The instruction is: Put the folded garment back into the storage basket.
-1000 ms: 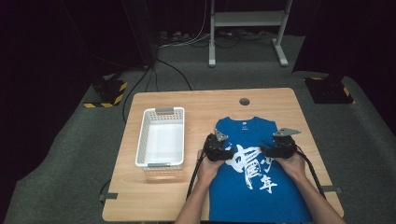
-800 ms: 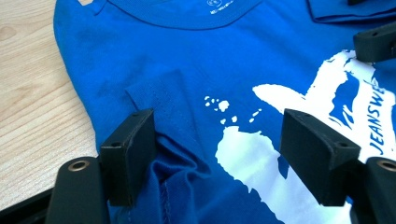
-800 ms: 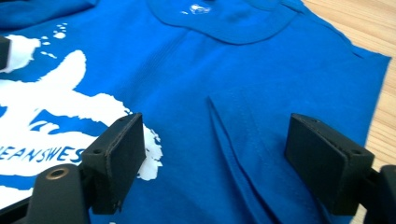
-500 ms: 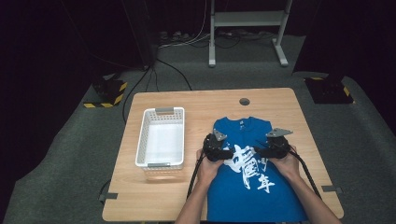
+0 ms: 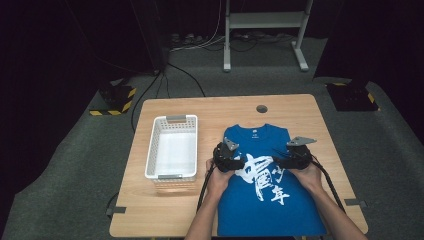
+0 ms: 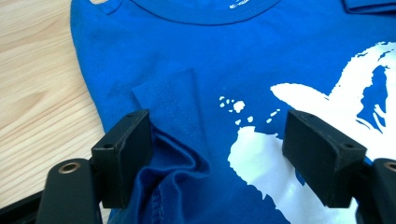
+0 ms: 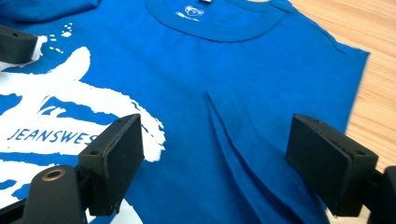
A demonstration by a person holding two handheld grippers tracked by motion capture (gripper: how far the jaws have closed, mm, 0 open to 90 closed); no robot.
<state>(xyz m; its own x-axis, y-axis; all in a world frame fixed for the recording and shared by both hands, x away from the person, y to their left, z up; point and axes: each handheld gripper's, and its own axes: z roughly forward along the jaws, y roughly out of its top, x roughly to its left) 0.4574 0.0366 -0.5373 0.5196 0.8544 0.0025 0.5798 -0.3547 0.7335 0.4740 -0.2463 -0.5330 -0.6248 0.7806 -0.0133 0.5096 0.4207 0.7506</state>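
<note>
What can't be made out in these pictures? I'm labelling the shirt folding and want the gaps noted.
- Blue T-shirt hem: cut off by the high view's bottom edge.
- Neck label print: too small to read, right gripper view.
- White basket interior: washed out in the high view; contents unclear.
- Chest print: partly covered by both hands.

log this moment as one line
left tool: open over folded sleeve | right tool: open | shirt: flat on table | basket: empty

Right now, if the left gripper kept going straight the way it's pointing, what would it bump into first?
Most likely the blue T-shirt. The left gripper has open jaws low over the folded-in sleeve, with the collar farther ahead. How high it hangs above the cloth is unclear.
</note>
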